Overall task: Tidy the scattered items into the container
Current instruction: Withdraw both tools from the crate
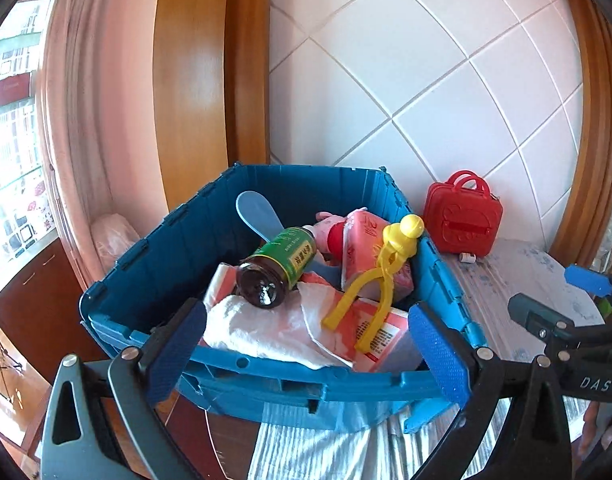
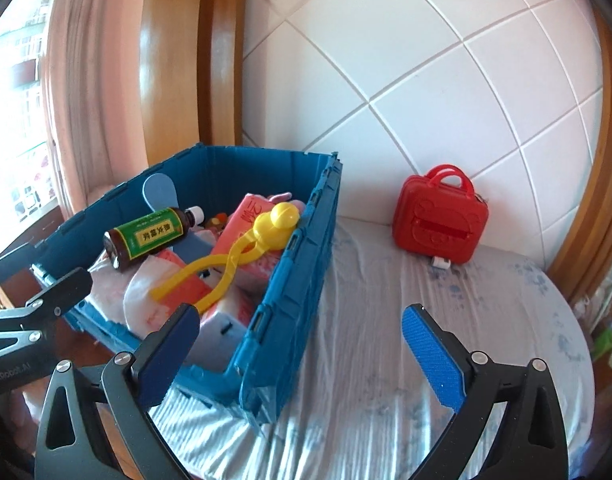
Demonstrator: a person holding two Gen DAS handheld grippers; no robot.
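Scattered things had mostly gathered inside the blue crate (image 1: 178,248), which sat at the left end of the table (image 2: 366,320), its far wall close to the white tiled wall (image 1: 426,80). The table carried a pale, wrinkled cover with faint blue marks. Inside the crate a brown bottle (image 1: 278,266) with a green label lay on its side, its base turned toward the left wrist view, resting on a white cloth (image 1: 266,328). A light blue paddle-shaped piece (image 1: 252,210) stood up behind the bottle. Yellow tongs (image 1: 382,268) with a round ball head leaned across pink packets (image 1: 362,232), the head up by the crate's right rim and the two handles spread over a red-and-white pack (image 1: 382,332) lower down.

One thing was outside the crate — a small red case (image 2: 440,218) with a handle, standing upright on the table against the tiled wall, well apart from the crate's right side.

The left claw (image 1: 306,350) was spread as wide as it went, empty, its blue pads framing the crate's near wall. The right claw (image 2: 302,356) was likewise wide open and held nothing; its left finger (image 2: 166,356) sat in front of the crate's near corner and its right finger (image 2: 434,356) over bare table cover. Each claw showed at the edge of the other's view — the two were side by side.

A pink curtain (image 1: 86,100) and wooden frame (image 1: 194,80) stood behind the crate.
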